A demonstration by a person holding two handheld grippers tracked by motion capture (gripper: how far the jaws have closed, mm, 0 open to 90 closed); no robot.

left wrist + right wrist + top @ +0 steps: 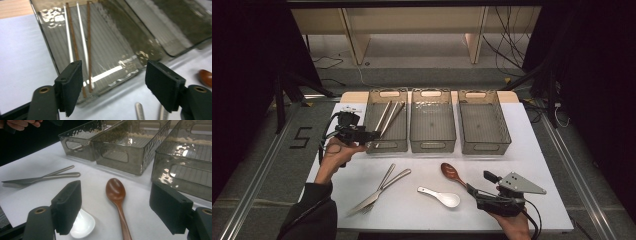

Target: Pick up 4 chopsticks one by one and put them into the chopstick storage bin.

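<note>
**Right gripper lined up on the wooden spoon**

My right gripper [490,186] sits at the near edge of the table [542,165], jaws wide and empty. The wooden spoon [117,197] lies between the jaws: handle toward me at 6 o'clock, bowl away at 12 o'clock, long axis running with the jaws' line of sight. It is reddish-brown, glossy, with an oval bowl. This hand is the nearer one. A white spoon [81,225] rests at 7 o'clock, just beside my near jaw pad. Farther, at 10 o'clock, lie a knife and fork [40,178]. My left gripper [373,136] hovers wide and empty at the left bin [112,50], which holds chopsticks [80,47].
</note>
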